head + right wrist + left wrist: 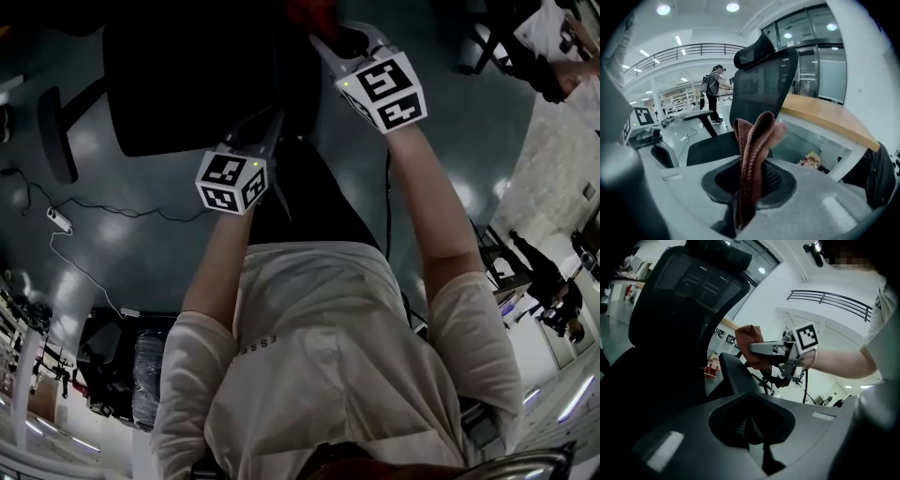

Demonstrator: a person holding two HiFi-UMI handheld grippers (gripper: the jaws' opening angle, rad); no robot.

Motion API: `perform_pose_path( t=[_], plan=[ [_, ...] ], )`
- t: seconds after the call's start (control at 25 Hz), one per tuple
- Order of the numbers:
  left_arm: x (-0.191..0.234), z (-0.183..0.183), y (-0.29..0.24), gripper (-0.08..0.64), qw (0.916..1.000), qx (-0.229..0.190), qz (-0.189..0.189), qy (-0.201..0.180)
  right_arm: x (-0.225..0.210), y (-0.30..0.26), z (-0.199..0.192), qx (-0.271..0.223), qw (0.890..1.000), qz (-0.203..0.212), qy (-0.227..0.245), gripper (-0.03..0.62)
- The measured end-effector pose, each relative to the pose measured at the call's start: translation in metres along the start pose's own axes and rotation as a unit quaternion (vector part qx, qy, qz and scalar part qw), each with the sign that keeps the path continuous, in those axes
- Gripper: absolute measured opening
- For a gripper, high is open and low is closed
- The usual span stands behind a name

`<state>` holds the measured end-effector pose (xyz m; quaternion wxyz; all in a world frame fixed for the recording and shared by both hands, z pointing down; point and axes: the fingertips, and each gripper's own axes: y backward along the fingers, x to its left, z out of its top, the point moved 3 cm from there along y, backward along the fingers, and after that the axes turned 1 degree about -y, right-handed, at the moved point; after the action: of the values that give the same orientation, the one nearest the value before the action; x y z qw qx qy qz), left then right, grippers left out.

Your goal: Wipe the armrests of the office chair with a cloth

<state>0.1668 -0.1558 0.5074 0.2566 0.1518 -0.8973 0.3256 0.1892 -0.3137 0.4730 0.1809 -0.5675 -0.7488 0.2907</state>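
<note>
Right gripper (746,190): clamped on the folded reddish cloth (757,140).
Left gripper (752,425): jaws together, nothing between them.
Office chair (761,79): black, close ahead of both.

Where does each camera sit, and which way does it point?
Head view: on the person's head, looking steeply down at both arms, the left gripper, the right gripper and the office chair.
Left gripper view: on that gripper, facing along its shut fingers toward the chair's back; the right forearm shows.
Right gripper view: on that gripper, facing along fingers clamping the cloth.
Both gripper views share the cloth and chair.
</note>
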Motion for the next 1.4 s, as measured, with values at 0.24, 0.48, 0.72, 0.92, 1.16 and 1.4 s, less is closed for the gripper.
perform_pose_path(
  t=[0.24, 0.48, 0.72, 0.92, 1.16, 1.4],
  plan=[
    [-0.003, -0.006, -0.003, 0.017, 0.9996, 0.022, -0.004, -0.015, -0.017, -0.058, 0.026, 0.015, 0.993, 0.075, 0.086, 0.051],
    [0.001, -0.011, 0.0, 0.017, 0.9993, 0.035, -0.001, -0.012, -0.002, -0.087, 0.014, 0.088, 0.968, 0.174, 0.158, 0.051],
    [0.005, -0.011, -0.002, 0.017, 0.9993, 0.035, 0.001, -0.01, -0.019, -0.09, 0.006, 0.118, 0.968, 0.208, 0.075, 0.049],
    [0.006, -0.011, -0.001, 0.017, 0.9991, 0.039, 0.002, -0.014, -0.028, -0.075, -0.003, 0.103, 0.98, 0.168, 0.036, 0.049],
    [0.007, -0.012, 0.0, 0.017, 0.999, 0.039, 0.006, -0.02, -0.036, -0.049, -0.025, 0.071, 0.988, 0.123, -0.058, 0.049],
    [0.004, -0.014, -0.001, 0.017, 0.9991, 0.035, 0.009, -0.022, -0.024, -0.023, -0.059, 0.055, 0.982, 0.108, -0.143, 0.049]
  ],
)
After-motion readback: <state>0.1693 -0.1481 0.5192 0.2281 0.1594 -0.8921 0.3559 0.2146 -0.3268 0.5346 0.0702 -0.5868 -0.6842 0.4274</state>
